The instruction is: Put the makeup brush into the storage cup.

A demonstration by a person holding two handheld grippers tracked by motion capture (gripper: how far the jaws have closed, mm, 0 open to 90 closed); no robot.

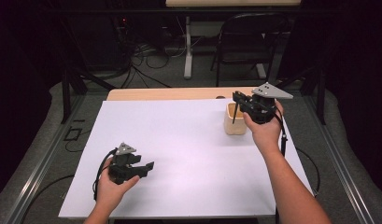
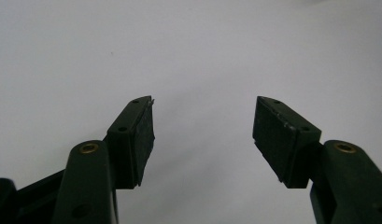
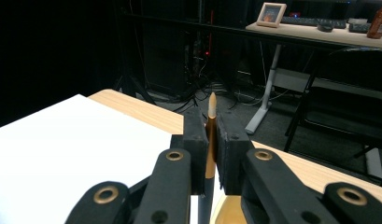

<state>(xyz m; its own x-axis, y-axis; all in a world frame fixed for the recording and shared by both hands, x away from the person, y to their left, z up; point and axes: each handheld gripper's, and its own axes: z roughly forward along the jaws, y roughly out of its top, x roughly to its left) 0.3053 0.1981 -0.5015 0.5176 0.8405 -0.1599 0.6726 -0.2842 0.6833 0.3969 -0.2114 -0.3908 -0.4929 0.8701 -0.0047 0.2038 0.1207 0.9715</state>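
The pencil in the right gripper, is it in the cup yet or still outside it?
Partly in. The right gripper is shut on the pencil, holding it upright, and its dark lower end dips into the wooden cup.

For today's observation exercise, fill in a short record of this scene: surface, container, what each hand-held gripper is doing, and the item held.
surface: white sheet on a wooden table
container: pale open-topped cup, upright near the sheet's far right edge
left hand-held gripper: jaws open, nothing between them, low over the bare sheet
right hand-held gripper: shut on a pencil, held at the cup
pencil: thin, tan upper end, dark lower shaft, standing roughly upright, lower end toward the cup
background: folding chair, cables on the floor
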